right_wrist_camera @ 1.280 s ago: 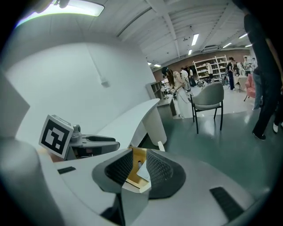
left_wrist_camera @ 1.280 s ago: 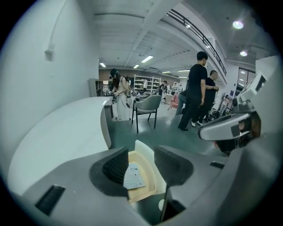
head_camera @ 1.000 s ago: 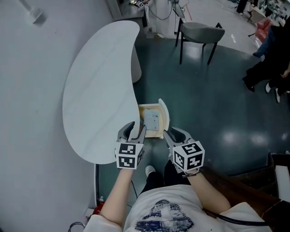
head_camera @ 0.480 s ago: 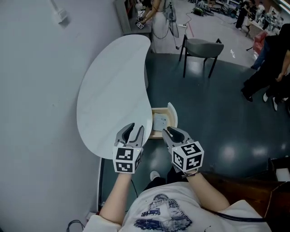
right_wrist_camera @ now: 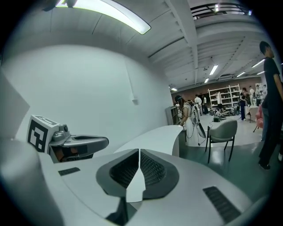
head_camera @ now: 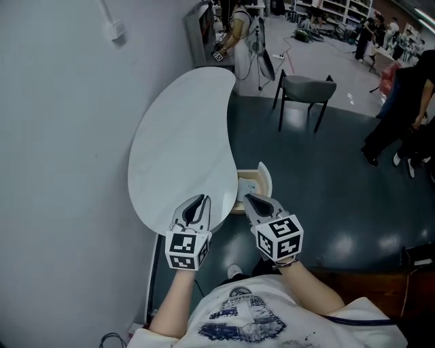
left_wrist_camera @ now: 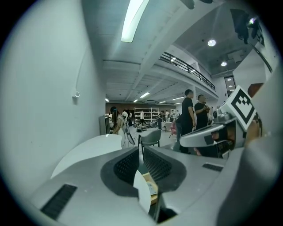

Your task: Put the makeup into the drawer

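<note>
Head view: makeup [head_camera: 247, 186] — probably the pale flat item in open drawer [head_camera: 266, 182]; axis unclear. White curved table [head_camera: 183, 149], dark floor [head_camera: 326, 197].
Left gripper view: left gripper [left_wrist_camera: 141, 150] jaws closing, narrow gap, empty.
Right gripper view: right gripper [right_wrist_camera: 139, 151] jaws together — empty.

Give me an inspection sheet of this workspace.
Surface: white curved tabletop, bare.
Job's things: drawer open under the table's edge; a pale item lies inside, too small to identify.
Clutter: nothing seen.
Grippers: left tongs closing, narrow gap, nothing between them; right tongs shut, empty; both held near the drawer.
Cables: one cable runs down the wall.
Surroundings: grey chair; people standing beyond.
</note>
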Motion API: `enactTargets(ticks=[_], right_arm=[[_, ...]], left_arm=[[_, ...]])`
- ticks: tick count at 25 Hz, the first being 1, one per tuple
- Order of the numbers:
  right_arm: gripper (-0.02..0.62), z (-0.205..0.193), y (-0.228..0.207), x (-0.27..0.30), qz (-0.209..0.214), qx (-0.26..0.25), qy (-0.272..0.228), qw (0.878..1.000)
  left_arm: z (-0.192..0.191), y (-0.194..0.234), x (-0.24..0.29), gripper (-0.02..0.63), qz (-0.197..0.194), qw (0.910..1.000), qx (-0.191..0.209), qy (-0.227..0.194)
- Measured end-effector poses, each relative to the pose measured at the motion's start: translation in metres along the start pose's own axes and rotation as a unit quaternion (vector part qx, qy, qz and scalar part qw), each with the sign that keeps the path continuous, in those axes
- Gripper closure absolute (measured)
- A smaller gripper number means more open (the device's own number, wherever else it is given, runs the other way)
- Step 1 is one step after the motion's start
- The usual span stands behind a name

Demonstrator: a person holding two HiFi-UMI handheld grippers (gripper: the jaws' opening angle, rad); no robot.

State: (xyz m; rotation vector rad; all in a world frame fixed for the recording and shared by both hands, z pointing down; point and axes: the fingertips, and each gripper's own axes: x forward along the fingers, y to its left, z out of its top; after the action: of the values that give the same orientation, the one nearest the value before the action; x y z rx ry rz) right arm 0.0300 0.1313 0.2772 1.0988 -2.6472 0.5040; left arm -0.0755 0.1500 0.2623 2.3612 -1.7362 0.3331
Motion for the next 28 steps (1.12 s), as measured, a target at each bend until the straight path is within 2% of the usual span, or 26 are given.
enactTargets(ticks=[6,14,28], right_arm=[[0.568,0.014,0.009,-0.004,0.005,-0.008,-0.014,1.000],[0.574,0.029,0.018,-0.007,0.006,-0.020,-0.033,0.999],[0.575,0.039,0.026,-0.010,0.000,-0.033,-0.043,0.999]], left_arm=[[0.011,0.011,-0.019,0.555,0.019,0.9995,-0.008,-0.025],[0.030,0.011,-0.029,0.560,0.019,0.9986,0.001,-0.050],[0.036,0.009,-0.030,0.560,0.013,0.9983,0.002,-0.058]])
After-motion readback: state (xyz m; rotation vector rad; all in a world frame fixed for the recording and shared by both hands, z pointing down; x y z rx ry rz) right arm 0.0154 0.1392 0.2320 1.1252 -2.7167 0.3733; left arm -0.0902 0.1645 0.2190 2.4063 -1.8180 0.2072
